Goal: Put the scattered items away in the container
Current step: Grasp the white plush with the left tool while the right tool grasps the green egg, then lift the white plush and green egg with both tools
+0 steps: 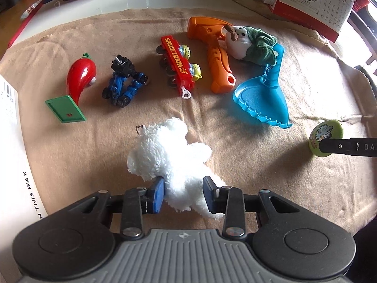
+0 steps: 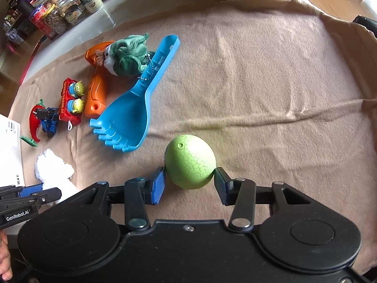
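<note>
White plush toy is seen squeezed between the blue pads of the left claw, closed partway on it, fur bulging past both pads. Green crackle egg is caught between the right claw pads, both touching its sides, so it's gripped too, jaws about egg-width apart. Both lie on the tan blanket over the tabletop.

Further out, from left wrist cam: green flat tile, red chili toy, blue/black vehicle, red "SPACE TRAIN", orange tool, blue rake scoop w/ a green-hooded plush by its handle.

Only the left view shows a calendar at the back and the egg's printed face. Only the right view shows jars far left & a hand at the edge. Container can't be made out for sure; a white box edge sits at left.
</note>
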Available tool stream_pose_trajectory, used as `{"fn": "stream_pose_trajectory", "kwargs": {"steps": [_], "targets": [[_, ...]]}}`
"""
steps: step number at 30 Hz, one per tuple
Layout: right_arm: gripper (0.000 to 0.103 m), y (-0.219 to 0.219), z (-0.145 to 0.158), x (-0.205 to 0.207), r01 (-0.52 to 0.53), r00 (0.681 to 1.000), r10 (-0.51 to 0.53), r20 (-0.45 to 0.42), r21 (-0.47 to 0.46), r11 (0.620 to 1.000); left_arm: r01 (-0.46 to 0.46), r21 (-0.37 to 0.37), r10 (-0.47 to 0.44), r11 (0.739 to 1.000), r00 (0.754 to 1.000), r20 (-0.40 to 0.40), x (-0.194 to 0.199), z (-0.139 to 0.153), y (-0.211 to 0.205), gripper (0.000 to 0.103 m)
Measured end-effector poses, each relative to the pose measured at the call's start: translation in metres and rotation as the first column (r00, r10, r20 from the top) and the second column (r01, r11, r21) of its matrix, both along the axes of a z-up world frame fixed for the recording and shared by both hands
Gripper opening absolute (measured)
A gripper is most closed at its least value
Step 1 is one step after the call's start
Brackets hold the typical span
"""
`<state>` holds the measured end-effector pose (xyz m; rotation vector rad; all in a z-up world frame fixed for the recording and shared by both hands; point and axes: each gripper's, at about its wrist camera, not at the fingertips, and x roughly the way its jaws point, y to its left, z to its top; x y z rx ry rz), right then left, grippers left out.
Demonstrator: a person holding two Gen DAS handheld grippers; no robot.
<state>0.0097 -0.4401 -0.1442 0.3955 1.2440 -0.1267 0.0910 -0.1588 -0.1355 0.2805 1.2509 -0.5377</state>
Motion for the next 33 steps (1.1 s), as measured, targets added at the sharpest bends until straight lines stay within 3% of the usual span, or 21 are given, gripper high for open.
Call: {"fn": "stream_pose_trajectory", "kwargs": {"steps": [5,13,15,21,33], "targets": [[0.047,0.001,-0.002,0.0,0.005,1.0,-0.005,-0.003,0.006,1.0,-0.018,0.001,0.018,1.0,1.0,-0.014,0.006,-0.009,-0.008,0.046],[0.048,-0.001,-0.002,0.004,0.002,1.0,-0.002,-0.003,0.005,1.0,-0.058,-0.009,0.058,0.998,0.998,-0.028,0.011,-0.02,-0.021,0.051],[0.048,-0.001,-0.003,0.004,0.003,1.0,-0.003,-0.004,0.008,1.0,-0.064,-0.012,0.064,0.998,0.998,-0.03,0.011,-0.021,-0.021,0.043],[0.048,-0.003,-0.004,0.003,0.017,1.0,-0.017,0.007,0.009,1.0,-0.07,-0.022,0.069,0.997,0.997,-0.034,0.012,-0.018,-0.013,0.037],[0.05,-0.001,-0.007,0.012,0.021,0.999,-0.02,0.03,-0.012,1.0,-0.06,-0.023,0.059,0.998,0.998,-0.026,0.008,-0.014,-0.011,0.035]]}}
